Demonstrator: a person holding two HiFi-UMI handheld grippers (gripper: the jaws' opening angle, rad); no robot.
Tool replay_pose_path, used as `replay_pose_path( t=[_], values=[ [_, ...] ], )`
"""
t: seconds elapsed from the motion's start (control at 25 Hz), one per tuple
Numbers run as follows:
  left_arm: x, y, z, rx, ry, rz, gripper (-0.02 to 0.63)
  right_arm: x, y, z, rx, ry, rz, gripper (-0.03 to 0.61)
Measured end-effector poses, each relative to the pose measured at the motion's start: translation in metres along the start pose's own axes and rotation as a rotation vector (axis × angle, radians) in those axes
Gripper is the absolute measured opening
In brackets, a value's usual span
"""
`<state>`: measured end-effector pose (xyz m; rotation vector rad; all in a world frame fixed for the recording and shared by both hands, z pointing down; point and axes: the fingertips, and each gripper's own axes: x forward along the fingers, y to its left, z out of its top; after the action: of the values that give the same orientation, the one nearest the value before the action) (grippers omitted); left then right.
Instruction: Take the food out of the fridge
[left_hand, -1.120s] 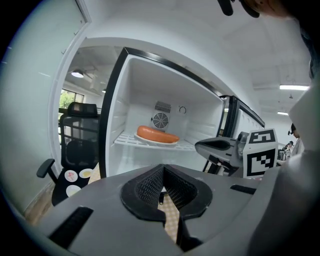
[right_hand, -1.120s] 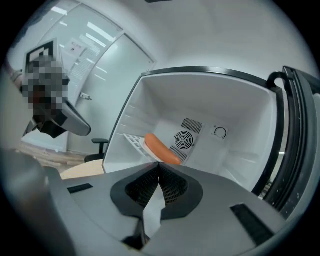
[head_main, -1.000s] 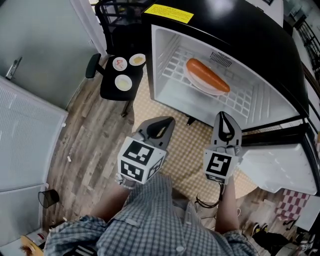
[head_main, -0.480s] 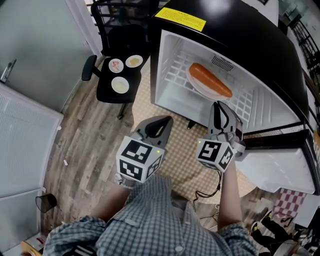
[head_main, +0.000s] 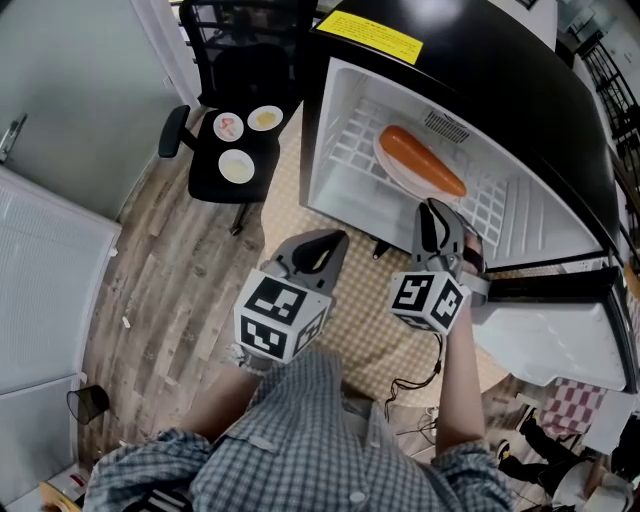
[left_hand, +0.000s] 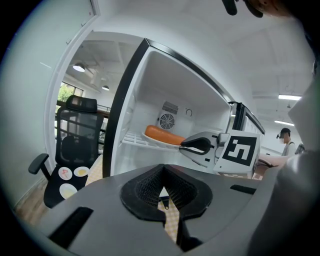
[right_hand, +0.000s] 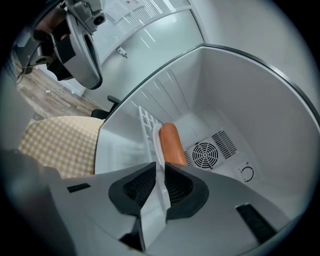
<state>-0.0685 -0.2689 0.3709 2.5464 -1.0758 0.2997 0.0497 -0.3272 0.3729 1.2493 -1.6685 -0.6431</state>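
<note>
Head view: the black fridge (head_main: 500, 95) is seen standing open on a checked mat (head_main: 370, 300). The sausage (head_main: 422, 162) is laid on a white plate (head_main: 392, 172) on the wire shelf (head_main: 350, 140) inside. The right gripper (head_main: 432, 207) is pushed in at the shelf's front, its tips brought to the plate's near rim. The left gripper (head_main: 333, 240) is held outside, over the mat, well apart from the food. At the left, 3 small dishes (head_main: 237, 165) are set on a black chair (head_main: 210, 185).

Left gripper view: the left gripper's jaws (left_hand: 163, 170) are seen pressed together, and nothing is held between them. Beyond them the right gripper (left_hand: 183, 145) is shown with its tips at the plate's (left_hand: 159, 142) edge, the sausage (left_hand: 162, 134) just behind.

Right gripper view: everything is seen rolled on its side here. The right gripper's jaws (right_hand: 159, 172) are drawn in to a narrow slit, and the plate's (right_hand: 157, 142) white rim is caught in that slit. The sausage (right_hand: 171, 145) is seen just beyond, in front of a round fan vent (right_hand: 202, 155) on the back wall.
</note>
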Motion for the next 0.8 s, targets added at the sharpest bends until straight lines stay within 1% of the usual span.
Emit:
replay_pose_path(
  t=[0.04,0.08,0.12,0.4,0.56,0.8],
  values=[
    [0.0,0.0,0.0,-0.001,0.001,-0.001,0.005,0.001,0.0,0.0,0.0,0.003,0.0,0.022],
    [-0.001,0.001,-0.001,-0.002,0.001,0.0,0.005,0.002,0.0,0.001,-0.001,0.005,-0.001,0.048],
    [-0.001,0.002,-0.001,-0.002,0.001,0.001,0.005,0.003,0.0,0.001,-0.003,0.007,-0.004,0.052],
    [-0.003,0.005,0.0,-0.005,-0.001,0.009,0.005,0.009,-0.001,0.0,-0.041,0.032,-0.009,0.052],
    [-0.002,0.004,0.0,-0.01,-0.002,0.001,0.005,0.009,-0.001,0.0,-0.039,0.036,-0.009,0.052],
    [0.001,0.0,0.0,-0.02,-0.005,-0.011,0.005,0.011,-0.002,0.001,-0.073,0.042,-0.011,0.048]
  ],
)
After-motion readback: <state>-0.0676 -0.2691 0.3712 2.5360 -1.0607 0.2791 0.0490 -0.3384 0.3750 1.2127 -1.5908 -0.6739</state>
